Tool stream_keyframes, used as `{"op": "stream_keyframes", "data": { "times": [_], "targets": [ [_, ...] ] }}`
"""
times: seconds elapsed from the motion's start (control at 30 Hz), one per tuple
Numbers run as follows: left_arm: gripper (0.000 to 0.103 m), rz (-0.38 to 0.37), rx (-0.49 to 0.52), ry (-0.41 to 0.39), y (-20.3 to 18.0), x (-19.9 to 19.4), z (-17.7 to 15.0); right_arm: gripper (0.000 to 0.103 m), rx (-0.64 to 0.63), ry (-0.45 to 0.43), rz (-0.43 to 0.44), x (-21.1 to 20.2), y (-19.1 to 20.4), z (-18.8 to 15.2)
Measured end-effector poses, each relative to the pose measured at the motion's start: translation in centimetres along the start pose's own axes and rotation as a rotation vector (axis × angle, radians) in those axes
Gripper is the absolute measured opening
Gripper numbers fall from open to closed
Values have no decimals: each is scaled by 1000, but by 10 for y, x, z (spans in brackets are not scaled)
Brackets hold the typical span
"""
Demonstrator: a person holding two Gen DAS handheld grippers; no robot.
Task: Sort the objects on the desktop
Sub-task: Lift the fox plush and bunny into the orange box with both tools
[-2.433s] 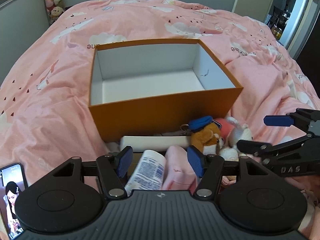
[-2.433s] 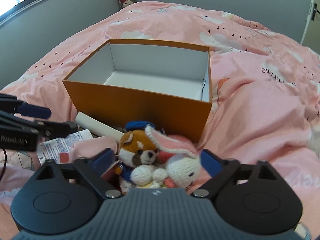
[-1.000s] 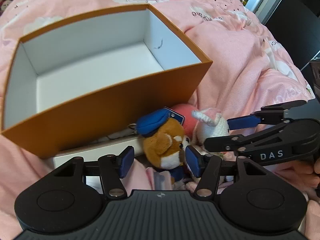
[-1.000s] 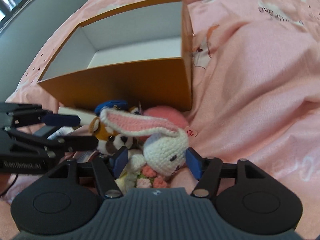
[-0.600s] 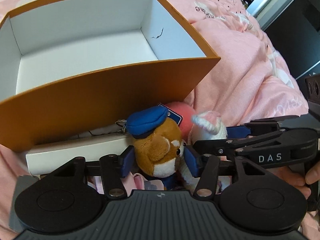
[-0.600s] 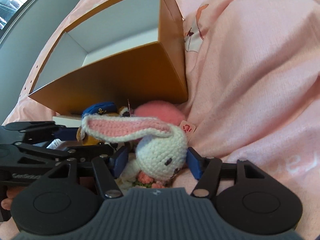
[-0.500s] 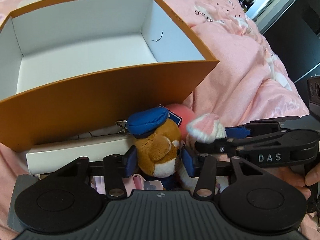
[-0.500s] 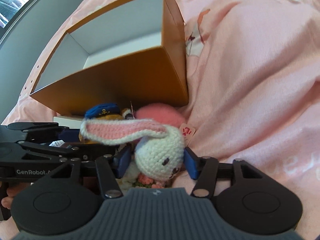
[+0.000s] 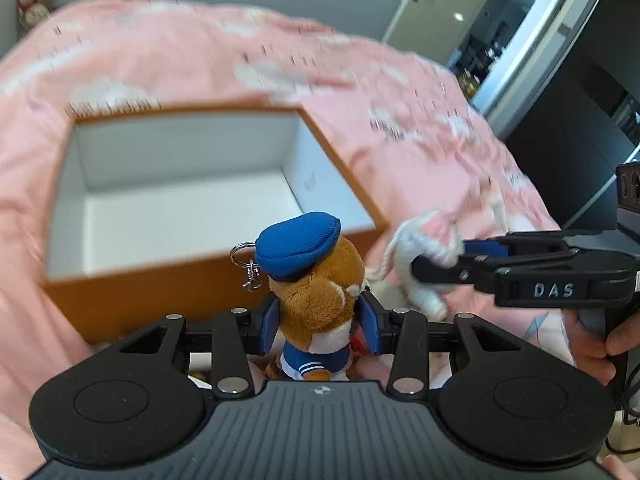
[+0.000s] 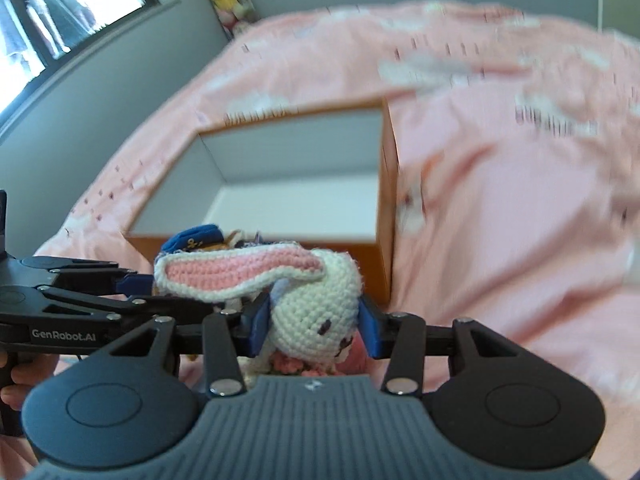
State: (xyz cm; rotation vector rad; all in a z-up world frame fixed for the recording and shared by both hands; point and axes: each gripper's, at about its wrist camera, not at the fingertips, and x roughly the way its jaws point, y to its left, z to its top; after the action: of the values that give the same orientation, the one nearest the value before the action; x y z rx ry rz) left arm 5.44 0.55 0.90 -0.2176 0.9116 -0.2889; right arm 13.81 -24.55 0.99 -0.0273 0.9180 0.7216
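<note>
Now both jaws sit half-closed — left gripper (image 9: 319, 322) clamps the bear plush (image 9: 316, 292), right gripper (image 10: 314, 326) seemingly squeezes the crochet bunny (image 10: 312, 312).

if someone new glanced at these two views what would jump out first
First, two toys held in the air: the left hand-held gripper is clamped on a brown plush bear with a blue cap, and the right hand-held gripper on a white crocheted rabbit with a long pink ear. Behind both sits an open orange cardboard box with a white inside, on a pink bedspread.
</note>
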Motion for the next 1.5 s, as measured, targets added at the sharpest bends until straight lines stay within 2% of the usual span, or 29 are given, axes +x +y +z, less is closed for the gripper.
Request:
{"op": "stream_keyframes", "data": {
  "times": [0.17, 0.3, 0.37, 0.5, 0.6, 0.77, 0.87, 1.03, 1.1, 1.27, 1.33, 1.5],
  "targets": [
    [48, 95, 7, -125, 11, -41, 25, 48, -94, -138, -10, -17, 18, 34],
    [48, 189, 6, -191, 21, -56, 48, 48, -124, -214, 15, -15, 30, 60],
    [48, 220, -5, -198, 29, -56, 59, 48, -137, -249, 35, -10, 37, 73],
    [48, 285, -26, -134, 44, -42, 75, 48, -151, -275, 34, 12, 49, 92],
    [48, 304, -13, -73, 53, -25, 73, 48, -148, -233, 38, 40, 53, 98],
    [49, 338, 10, -5, 66, -6, 75, 49, -112, -86, 78, 93, 52, 102],
    [49, 332, 25, 50, 71, 6, 77, 49, -116, -11, 106, 118, 52, 102],
    [48, 333, 31, 140, 82, 31, 81, 49, -130, 91, 147, 146, 54, 99],
    [48, 328, 15, 202, 89, 43, 81, 49, -125, 130, 161, 155, 53, 98],
    [48, 356, 31, 312, 99, 73, 69, 49, -107, 213, 182, 177, 49, 98],
    [48, 360, 20, 336, 104, 80, 65, 49, -104, 237, 193, 183, 48, 96],
    [49, 371, 8, 329, 110, 84, 68, 49, -98, 257, 217, 194, 52, 104]
  ]
}}
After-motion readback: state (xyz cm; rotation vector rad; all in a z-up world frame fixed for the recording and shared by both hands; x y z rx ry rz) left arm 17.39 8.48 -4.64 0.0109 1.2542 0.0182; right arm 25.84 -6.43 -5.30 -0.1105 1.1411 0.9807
